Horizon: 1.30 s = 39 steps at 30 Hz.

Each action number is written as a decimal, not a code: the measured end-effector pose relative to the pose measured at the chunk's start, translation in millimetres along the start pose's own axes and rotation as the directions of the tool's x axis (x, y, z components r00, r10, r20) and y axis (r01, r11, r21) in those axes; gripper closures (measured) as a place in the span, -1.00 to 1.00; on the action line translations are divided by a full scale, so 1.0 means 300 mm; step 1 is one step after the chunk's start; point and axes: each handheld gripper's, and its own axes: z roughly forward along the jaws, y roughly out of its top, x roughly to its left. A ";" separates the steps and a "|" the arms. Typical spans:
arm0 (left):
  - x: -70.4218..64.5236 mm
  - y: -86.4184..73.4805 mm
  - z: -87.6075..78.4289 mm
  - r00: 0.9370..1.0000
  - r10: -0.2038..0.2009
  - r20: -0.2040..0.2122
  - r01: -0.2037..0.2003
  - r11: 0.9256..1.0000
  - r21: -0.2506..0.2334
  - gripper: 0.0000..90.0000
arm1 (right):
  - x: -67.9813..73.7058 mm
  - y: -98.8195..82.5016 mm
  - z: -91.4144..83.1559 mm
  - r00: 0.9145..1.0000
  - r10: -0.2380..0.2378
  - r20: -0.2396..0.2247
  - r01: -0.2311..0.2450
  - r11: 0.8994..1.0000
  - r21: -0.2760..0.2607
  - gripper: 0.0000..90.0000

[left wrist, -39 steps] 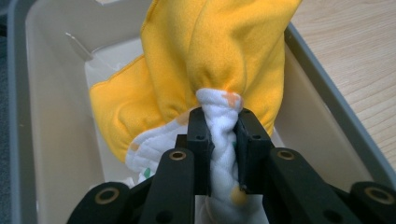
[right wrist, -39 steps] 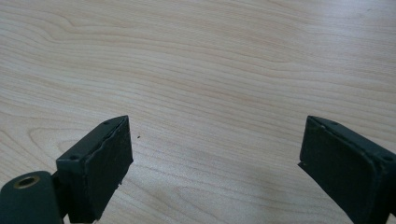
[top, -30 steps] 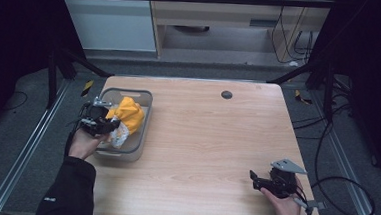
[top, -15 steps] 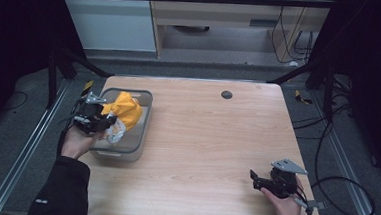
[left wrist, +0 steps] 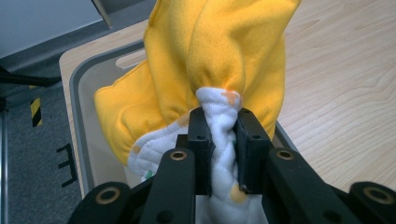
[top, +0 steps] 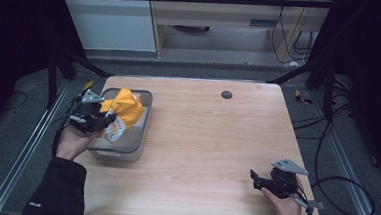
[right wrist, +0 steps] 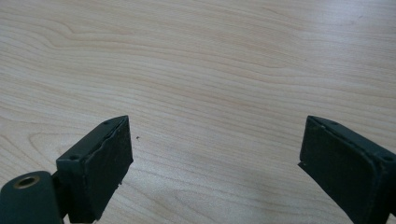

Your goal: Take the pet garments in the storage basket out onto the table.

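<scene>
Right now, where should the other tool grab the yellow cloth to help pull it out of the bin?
Probably the loose yellow top fold of the cloth, coming from the table side on the right. The left tool already pinches the white bunched end, and the grey bin wall blocks lower grabs. The right tool is open.

My left gripper (top: 108, 120), clamped on the yellow-and-white cloth (top: 124, 108), has risen and drifted toward 12 o'clock, so more of the cloth now hangs above the grey bin (top: 141, 134).
</scene>
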 end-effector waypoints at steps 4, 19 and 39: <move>-0.009 0.004 -0.009 1.000 0.010 0.007 -0.010 1.000 -0.002 0.73 | 0.000 0.000 -0.001 1.000 0.002 0.001 -0.002 1.000 -0.002 -0.79; -0.072 0.036 -0.050 0.996 0.074 0.051 -0.073 0.997 -0.021 0.73 | 0.000 0.000 -0.001 1.000 0.001 0.000 -0.001 1.000 -0.002 -0.79; -0.225 0.082 -0.050 0.976 0.168 0.140 -0.161 0.985 -0.063 0.74 | 0.000 0.001 -0.005 1.000 0.010 -0.005 -0.010 1.000 -0.005 -0.79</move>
